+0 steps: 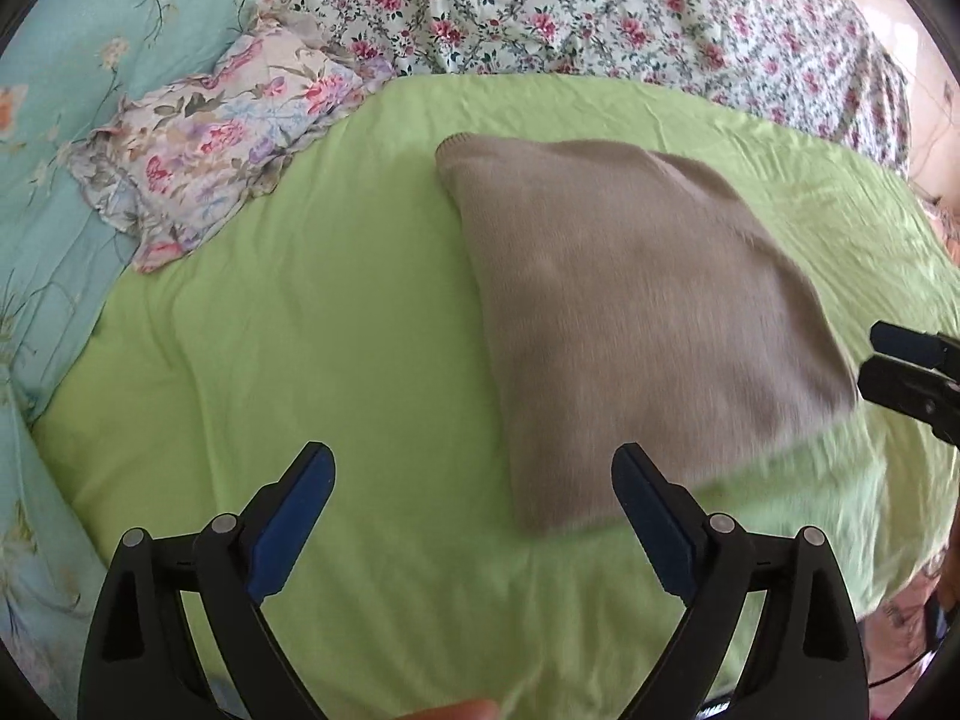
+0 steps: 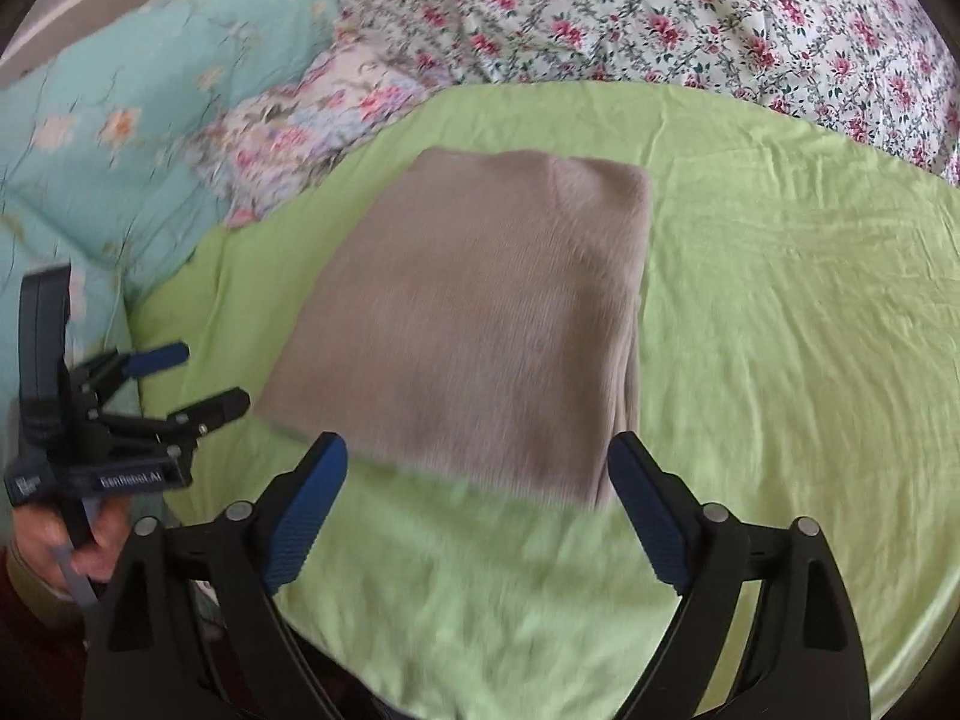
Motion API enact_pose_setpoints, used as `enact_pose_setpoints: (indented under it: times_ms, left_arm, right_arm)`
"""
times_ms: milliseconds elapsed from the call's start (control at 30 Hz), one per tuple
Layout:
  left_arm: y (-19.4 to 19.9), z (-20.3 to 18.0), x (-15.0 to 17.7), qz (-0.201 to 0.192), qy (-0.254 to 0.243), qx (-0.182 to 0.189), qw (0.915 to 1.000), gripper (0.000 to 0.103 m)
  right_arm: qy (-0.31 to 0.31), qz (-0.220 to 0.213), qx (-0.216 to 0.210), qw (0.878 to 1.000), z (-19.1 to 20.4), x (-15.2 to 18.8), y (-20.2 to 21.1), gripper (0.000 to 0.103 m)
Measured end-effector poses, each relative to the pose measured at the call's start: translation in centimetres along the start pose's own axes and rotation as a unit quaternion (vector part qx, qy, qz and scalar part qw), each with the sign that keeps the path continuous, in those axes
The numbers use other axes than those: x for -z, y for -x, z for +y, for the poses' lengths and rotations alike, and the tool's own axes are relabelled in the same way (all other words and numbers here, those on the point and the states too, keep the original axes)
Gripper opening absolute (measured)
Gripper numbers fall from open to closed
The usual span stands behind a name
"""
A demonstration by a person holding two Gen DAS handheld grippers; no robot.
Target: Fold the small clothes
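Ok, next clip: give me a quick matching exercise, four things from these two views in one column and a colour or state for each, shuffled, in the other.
Things:
1. knit garment
2. sheet
3. quilt
4. left claw

Colour or state:
A. turquoise with pale flowers
B. open, holding nothing
C. beige, folded into a rectangle
D. lime green, spread flat under the garment

Pairs: 1-C, 2-D, 3-A, 4-B
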State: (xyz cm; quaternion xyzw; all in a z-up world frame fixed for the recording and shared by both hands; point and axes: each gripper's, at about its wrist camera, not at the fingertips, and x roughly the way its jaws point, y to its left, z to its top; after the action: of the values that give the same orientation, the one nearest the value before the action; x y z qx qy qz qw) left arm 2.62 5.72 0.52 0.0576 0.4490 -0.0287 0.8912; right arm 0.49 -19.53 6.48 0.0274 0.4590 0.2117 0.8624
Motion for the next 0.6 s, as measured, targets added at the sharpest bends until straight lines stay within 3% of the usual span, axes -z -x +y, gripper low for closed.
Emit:
enact_pose_setpoints:
  times_ms: [267, 600]
  left_arm:
    - [1.8, -1.0, 3.5, 0.013, -0.023, 0.001, 0.9997, 0.099]
    - [4.1, -1.9, 2.5, -0.017, -0.031, 0.002, 0.9994, 0.102]
  right_arm:
    - [-0.002, 0.033, 0.002, 0.999, -0.3, 2.8, 0.6, 0.093]
    - [0.019, 0.013, 0.007, 1.000, 0.6, 2.3, 2.2, 0.099]
